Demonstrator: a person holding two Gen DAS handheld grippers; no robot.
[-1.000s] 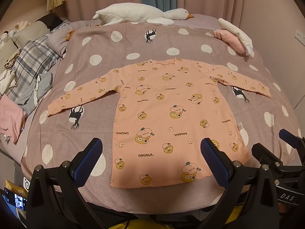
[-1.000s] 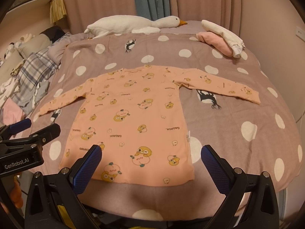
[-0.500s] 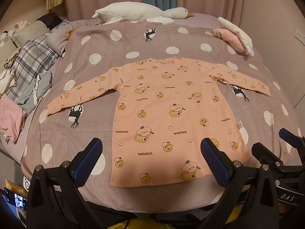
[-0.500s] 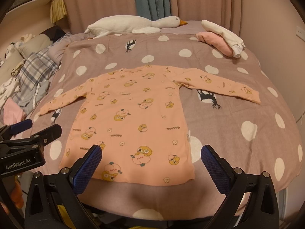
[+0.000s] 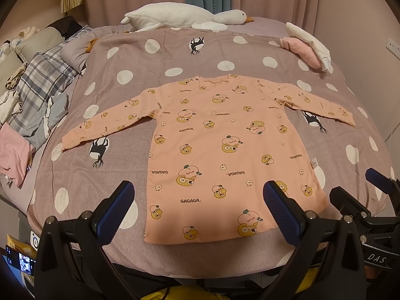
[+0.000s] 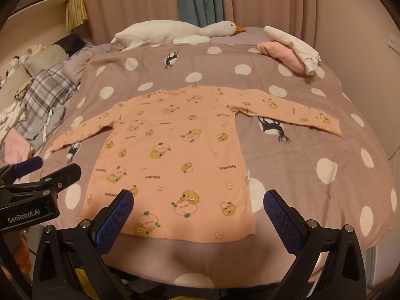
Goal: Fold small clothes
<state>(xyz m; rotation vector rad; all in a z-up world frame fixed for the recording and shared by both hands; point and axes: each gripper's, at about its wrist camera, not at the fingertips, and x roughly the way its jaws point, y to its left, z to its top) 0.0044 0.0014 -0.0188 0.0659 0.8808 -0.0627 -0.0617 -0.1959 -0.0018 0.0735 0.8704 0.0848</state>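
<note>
Shirt, peach with cartoon prints, lies flat on the spotted bed cover, both sleeves stretched sideways. Left tool and right tool hover near its hem, each spread wide, gripping nothing.

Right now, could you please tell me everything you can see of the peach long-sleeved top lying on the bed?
The peach long-sleeved top is a small child's garment of soft knit-looking fabric, printed with yellow and pale cartoon characters and the word GAGAGA. It lies flat and unfolded on the polka-dot blanket, neckline toward the far side, hem toward the near edge, both sleeves spread outward. A small tag shows at one side seam. Nothing rests on it; both grippers hover open near the hem without touching it.
</note>
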